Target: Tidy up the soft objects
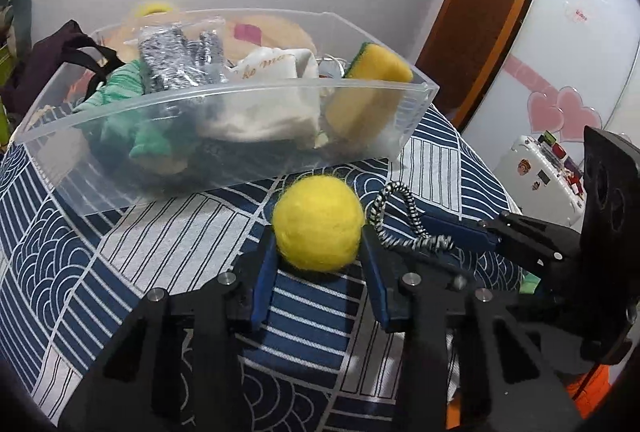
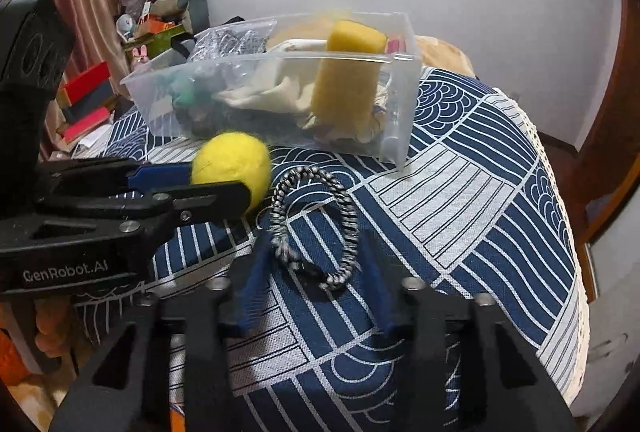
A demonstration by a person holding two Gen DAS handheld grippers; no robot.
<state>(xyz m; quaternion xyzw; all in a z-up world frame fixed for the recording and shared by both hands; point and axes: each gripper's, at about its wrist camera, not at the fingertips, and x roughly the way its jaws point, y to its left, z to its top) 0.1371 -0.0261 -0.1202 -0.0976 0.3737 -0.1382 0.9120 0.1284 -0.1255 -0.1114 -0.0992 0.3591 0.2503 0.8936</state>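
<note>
A yellow felt ball (image 1: 318, 224) rests on the blue-and-white patterned cloth, between the fingers of my left gripper (image 1: 318, 238), which is closed on it; it also shows in the right wrist view (image 2: 230, 164). A black-and-white braided loop (image 2: 316, 228) lies on the cloth between the open fingers of my right gripper (image 2: 316, 248); it also shows in the left wrist view (image 1: 400, 216). A clear plastic bin (image 1: 224, 136) behind them holds a yellow sponge (image 1: 376, 72), a white cloth pouch, a green soft item and a silvery bag.
The patterned cloth (image 2: 480, 172) covers a rounded table whose edge drops away on the right. A dark bag (image 1: 68, 52) sits behind the bin on the left. Boxes and clutter (image 2: 88, 100) stand beyond the left table edge. A white case (image 1: 540, 176) stands at the right.
</note>
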